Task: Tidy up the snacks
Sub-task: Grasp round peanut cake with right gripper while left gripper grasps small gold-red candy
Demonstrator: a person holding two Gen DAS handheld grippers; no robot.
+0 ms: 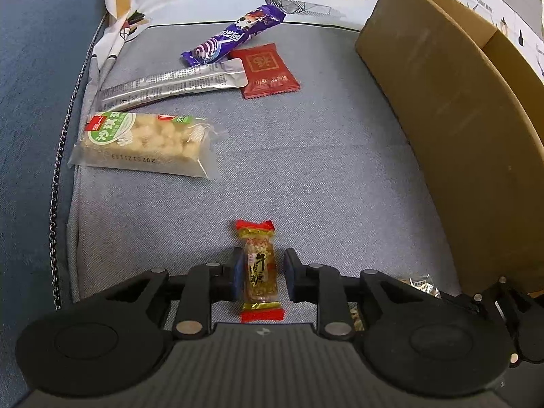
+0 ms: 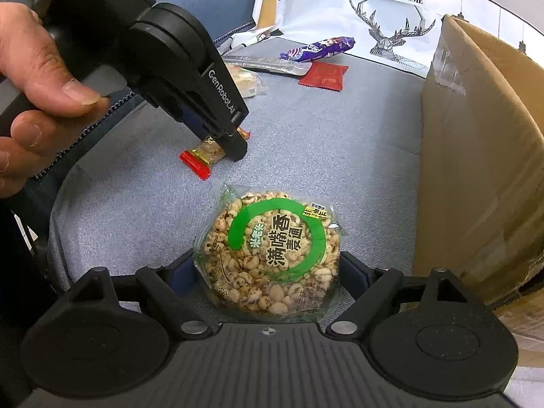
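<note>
My left gripper (image 1: 261, 273) pointed steeply down at the sofa cushion (image 1: 306, 156), jaws narrow, straddling the small red-and-gold nougat candy (image 1: 260, 268). Left pad looked against the wrapper, right pad showed a sliver of gap, so I'd call that not clamped. The candy lay flat on the cushion, long axis along my fingers, which made a side pinch the obvious grip.

My right gripper (image 2: 268, 268) was wide, with the round puffed-grain cake pack (image 2: 272, 251) between the fingers. Pads sat at the pack's edges; I couldn't tell if they pressed. It looked to rest on the cushion, not lifted. The wide stance made sense for a pack that broad.

My hand (image 2: 37, 78) was around the left tool's handle, seen from the right wrist view.

Further out on the left: rice-puff bar in a clear bag (image 1: 146, 142), then the silver stick sachet (image 1: 173, 86), the red square sachet (image 1: 268, 69) overlapped by its end, and the purple wrapper (image 1: 231, 35) at the back near the deer-print pillow (image 2: 391, 34).

Cardboard box (image 1: 452, 102) stood along the right, nearest the right gripper. Probably the destination. Both snacks still outside it.
</note>
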